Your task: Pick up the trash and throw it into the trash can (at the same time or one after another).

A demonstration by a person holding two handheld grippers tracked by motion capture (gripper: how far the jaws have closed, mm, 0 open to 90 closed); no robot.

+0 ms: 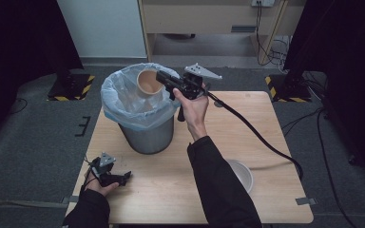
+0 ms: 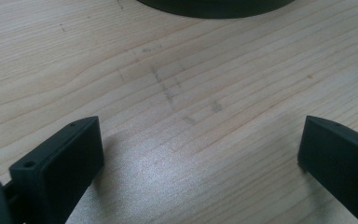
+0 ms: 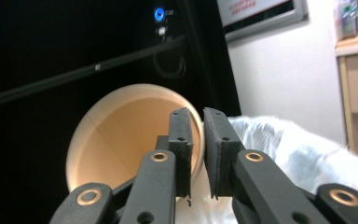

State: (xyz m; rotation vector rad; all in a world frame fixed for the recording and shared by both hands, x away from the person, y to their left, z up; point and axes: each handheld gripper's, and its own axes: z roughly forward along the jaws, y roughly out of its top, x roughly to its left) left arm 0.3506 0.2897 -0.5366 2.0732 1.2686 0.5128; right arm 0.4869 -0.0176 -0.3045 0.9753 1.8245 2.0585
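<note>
A tan paper cup [image 1: 147, 81] hangs on its side over the bin, mouth toward me. My right gripper [image 1: 161, 77] reaches to it from the right. In the right gripper view the cup [image 3: 121, 140] has its rim in the narrow gap between the jaws of the right gripper [image 3: 198, 116]. The jaws stand slightly apart, wider than the cup's wall. Near the table's front left corner my left gripper [image 1: 120, 178] rests low over the wood. Its jaws are wide apart, and nothing but bare wood lies between the left gripper [image 2: 200, 158] jaws.
A metal bin [image 1: 147, 137] lined with a pale blue bag [image 1: 119, 107] stands at the table's back left; its dark base [image 2: 214, 7] and its bag [image 3: 298, 144] also show. A white bowl [image 1: 244, 173] sits front right, beside my right sleeve. The right gripper's cable [image 1: 261, 137] trails across the table.
</note>
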